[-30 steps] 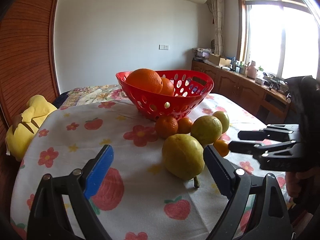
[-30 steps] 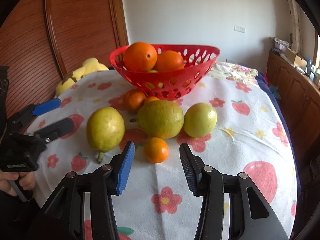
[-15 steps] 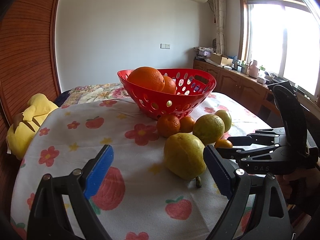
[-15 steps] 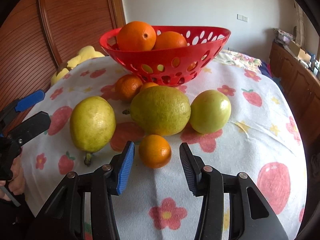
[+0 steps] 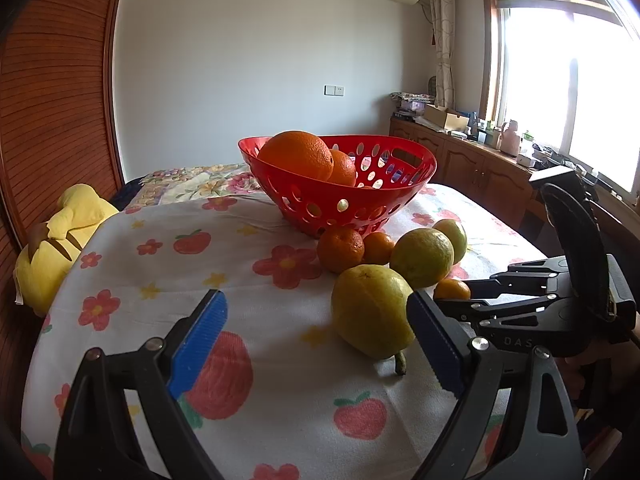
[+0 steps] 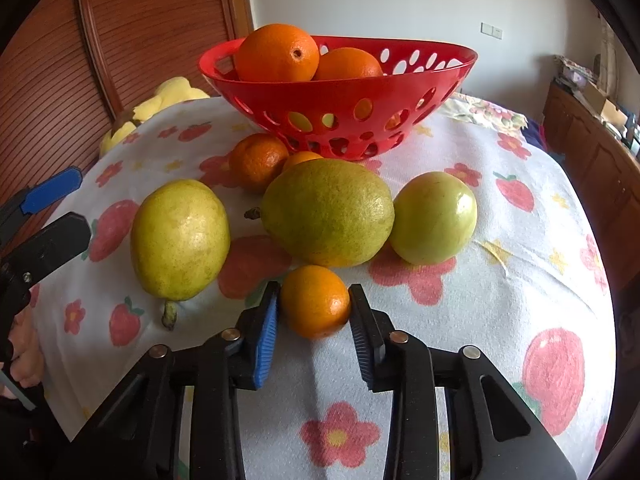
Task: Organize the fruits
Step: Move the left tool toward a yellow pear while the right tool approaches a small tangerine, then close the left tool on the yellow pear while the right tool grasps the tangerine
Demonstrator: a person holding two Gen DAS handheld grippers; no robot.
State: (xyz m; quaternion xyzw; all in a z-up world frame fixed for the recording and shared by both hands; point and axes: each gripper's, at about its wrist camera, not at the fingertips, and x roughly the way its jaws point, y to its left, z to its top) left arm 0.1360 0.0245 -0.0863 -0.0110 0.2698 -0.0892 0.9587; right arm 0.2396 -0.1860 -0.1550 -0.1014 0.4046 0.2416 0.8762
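The right tool (image 6: 314, 322) is closing its pads (image 6: 265, 330) in on the small mandarin (image 6: 315, 301), which a second ago was sitting ahead of a wider gap with room on both sides. Now the pads are flanking the fruit tightly and seem to be touching its skin, though the contact on the far side is hard to confirm from this angle. That means the first pick is being secured, and the fruit is probably going next to the red basket (image 6: 436, 76), which is standing further back on the counter (image 6: 520, 288) and already holding two oranges (image 6: 277, 53). The mandarin is resting on the flowered cloth, just in front of the big green citrus (image 6: 328, 212), with the yellow pear (image 6: 180, 238) to its left. The left tool (image 5: 316, 340) is holding still as before, its pads gaping wide, gripping nothing, beside the pear.
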